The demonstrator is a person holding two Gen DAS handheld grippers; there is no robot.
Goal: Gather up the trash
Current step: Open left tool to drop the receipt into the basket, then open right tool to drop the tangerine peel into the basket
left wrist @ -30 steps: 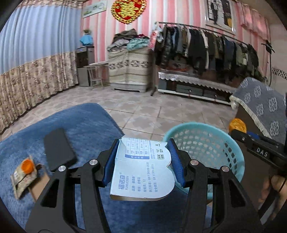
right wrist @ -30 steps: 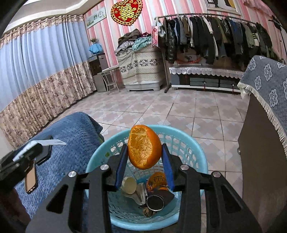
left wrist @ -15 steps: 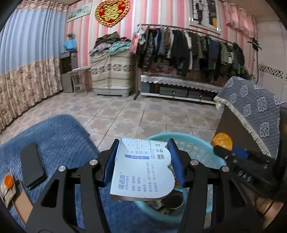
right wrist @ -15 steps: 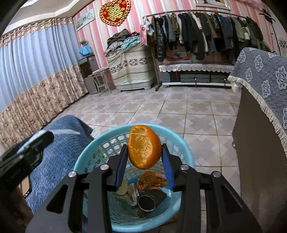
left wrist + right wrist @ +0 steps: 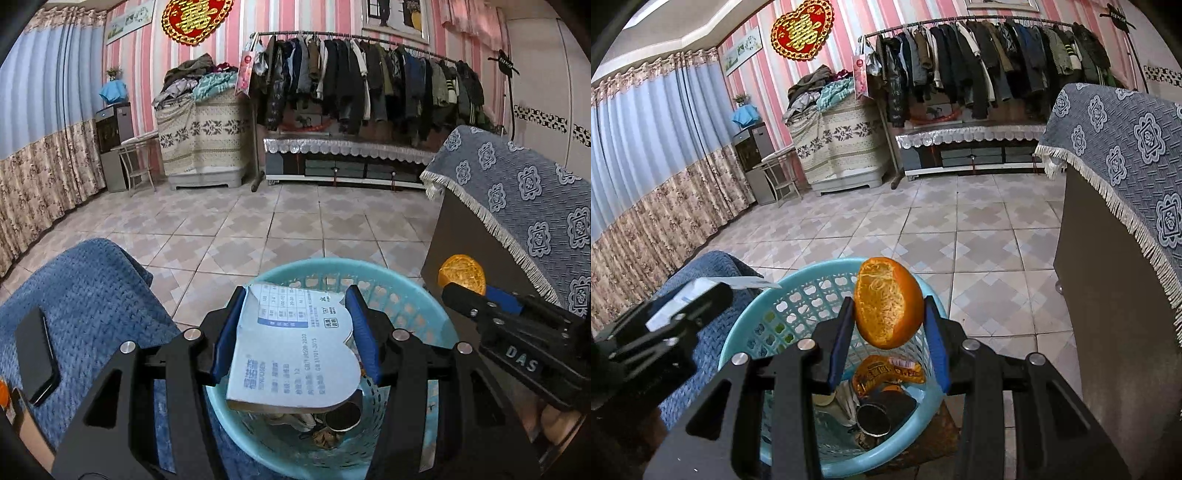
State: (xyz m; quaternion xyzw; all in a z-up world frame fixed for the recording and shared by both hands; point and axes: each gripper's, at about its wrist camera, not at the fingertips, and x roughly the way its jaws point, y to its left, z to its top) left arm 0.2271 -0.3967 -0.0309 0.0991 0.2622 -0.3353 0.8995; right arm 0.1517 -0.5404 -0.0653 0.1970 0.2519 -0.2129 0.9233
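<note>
Above the turquoise basket [image 5: 413,295], my left fingers [image 5: 295,334] pinch a white packet [image 5: 291,354] printed "FUNUOSEN". My right fingers [image 5: 890,338] pinch an orange peel [image 5: 888,302]; their arm reads "DAS".

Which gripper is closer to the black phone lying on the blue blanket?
Left. The left gripper, holding the paper packet over the basket, is beside the phone; the right gripper is on the basket's far side.

The torn paper packet [image 5: 295,347] hides most of the basket's [image 5: 406,295] contents. An orange item [image 5: 3,391] is cut off at the left edge. Printed text on the snack wrapper [image 5: 886,373] is too small to read.
</note>
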